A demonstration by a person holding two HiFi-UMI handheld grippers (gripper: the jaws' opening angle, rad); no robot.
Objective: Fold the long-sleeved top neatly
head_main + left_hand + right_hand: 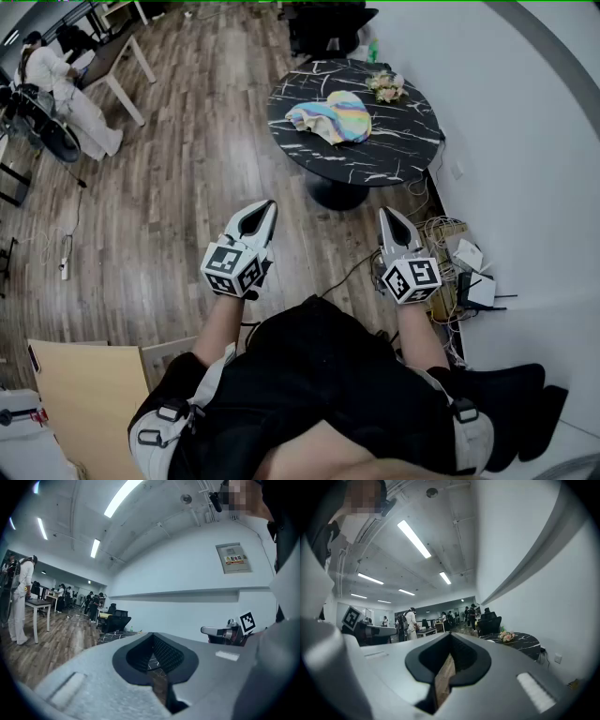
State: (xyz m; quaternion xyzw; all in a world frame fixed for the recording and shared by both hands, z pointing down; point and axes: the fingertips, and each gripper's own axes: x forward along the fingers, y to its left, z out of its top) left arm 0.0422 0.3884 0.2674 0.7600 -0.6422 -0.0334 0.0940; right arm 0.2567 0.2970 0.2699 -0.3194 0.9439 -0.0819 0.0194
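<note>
A pastel rainbow-coloured top [330,119] lies crumpled on the round black marble table [403,141], far ahead of me. My left gripper [263,212] and right gripper [389,218] hang side by side over the wooden floor, well short of the table, both held level. Each one has its jaws shut with nothing between them. In the right gripper view the table [522,644] shows at the right, and the left gripper [377,631] at the left. The left gripper view shows the right gripper [225,631] at its right.
A small flower bunch [386,86] sits on the table's far side. Tangled cables and boxes [455,258] lie by the white wall at the right. A person in white [70,94] sits at a desk far left. Cardboard [89,398] lies near my left.
</note>
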